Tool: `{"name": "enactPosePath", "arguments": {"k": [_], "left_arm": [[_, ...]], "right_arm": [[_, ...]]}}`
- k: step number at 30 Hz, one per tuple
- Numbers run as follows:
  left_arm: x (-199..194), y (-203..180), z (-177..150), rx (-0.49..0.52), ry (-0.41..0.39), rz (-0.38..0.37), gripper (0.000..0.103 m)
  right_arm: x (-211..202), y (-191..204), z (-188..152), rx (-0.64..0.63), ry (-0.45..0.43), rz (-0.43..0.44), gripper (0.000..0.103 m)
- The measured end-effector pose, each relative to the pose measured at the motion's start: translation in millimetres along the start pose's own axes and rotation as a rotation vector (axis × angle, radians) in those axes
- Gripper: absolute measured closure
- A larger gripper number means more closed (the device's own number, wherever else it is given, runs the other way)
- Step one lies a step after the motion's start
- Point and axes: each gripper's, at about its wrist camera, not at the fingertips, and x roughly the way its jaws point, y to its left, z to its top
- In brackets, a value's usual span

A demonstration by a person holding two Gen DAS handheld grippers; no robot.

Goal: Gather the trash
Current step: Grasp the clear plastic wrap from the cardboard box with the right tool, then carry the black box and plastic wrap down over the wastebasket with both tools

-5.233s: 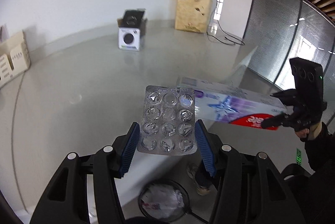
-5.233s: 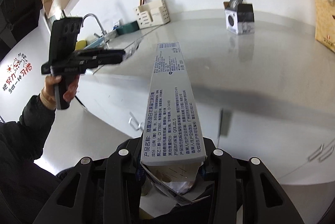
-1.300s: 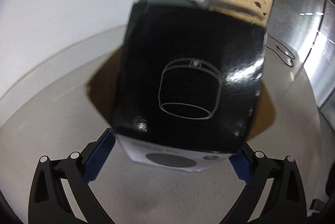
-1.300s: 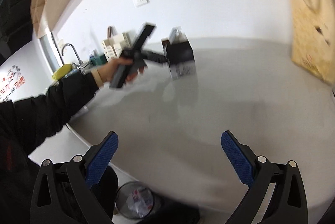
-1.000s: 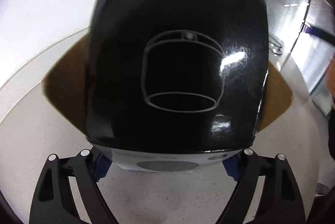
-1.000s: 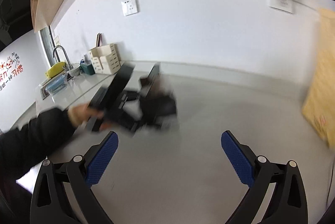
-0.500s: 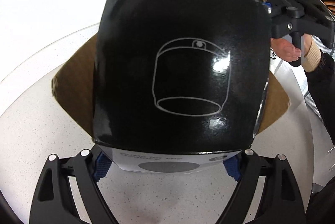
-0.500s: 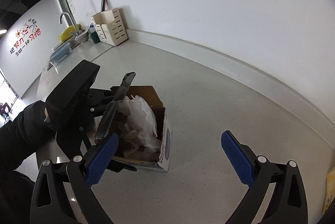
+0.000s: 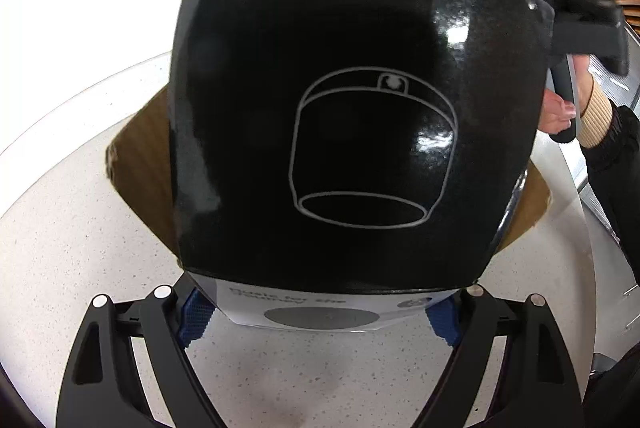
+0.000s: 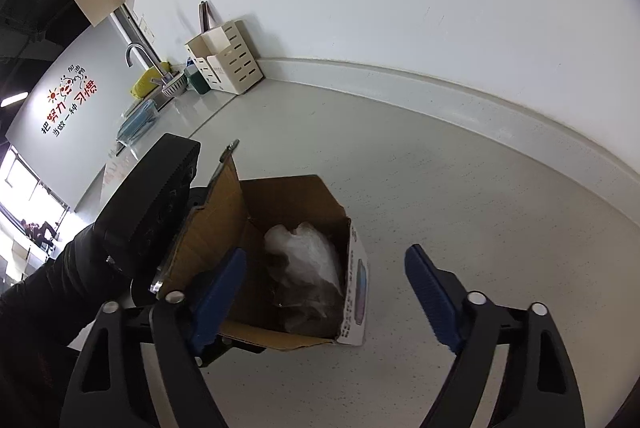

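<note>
Left wrist view shows the left tongs (image 9: 316, 312) clamped low on the box (image 9: 352, 115), which sits on the desk (image 9: 80, 248) with its flaps up. Right tongs (image 10: 324, 292) hang spread, one finger (image 10: 220, 292) inside the box mouth above the plastic bag (image 10: 304, 256). Risks: squeezed cardboard could buckle and slip, and lifting the box tilted might spill the bag.

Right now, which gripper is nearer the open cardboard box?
Left. The left gripper has its pads against both sides of the cardboard box. The right gripper hangs open above it, one finger over the opening, touching nothing.
</note>
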Motion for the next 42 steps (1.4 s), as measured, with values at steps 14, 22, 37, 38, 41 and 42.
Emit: {"name": "enactPosePath", "arguments": {"k": [14,22,37,38,41,42], "left_arm": [[-22.4,13.7,-5.3,0.001,-0.036,0.014,0.022],[-27.5,6.0,-9.1,-0.006,-0.010,0.033,0.022],[-21.7,4.1,-12.1,0.005,-0.020,0.025,0.022],[-21.8,3.2,-12.4,0.009,-0.020,0.026,0.022],[-21.9,0.2,-11.2,0.017,-0.023,0.032,0.022],[-20.8,-2.5,-13.0,0.022,-0.029,0.031,0.023]], "right_arm": [[-0.2,-2.8,2.7,0.065,-0.029,-0.032,0.081],[-17.7,-8.2,-2.3,0.119,-0.095,0.018,0.088],[-59.7,-9.0,-4.1,0.168,-0.227,-0.011,0.090],[-65.1,-11.6,-5.0,0.184,-0.246,-0.011,0.090],[-79.9,-17.8,-11.1,0.209,-0.292,-0.017,0.090],[-83.2,-19.1,-12.1,0.215,-0.304,-0.015,0.090]]}}
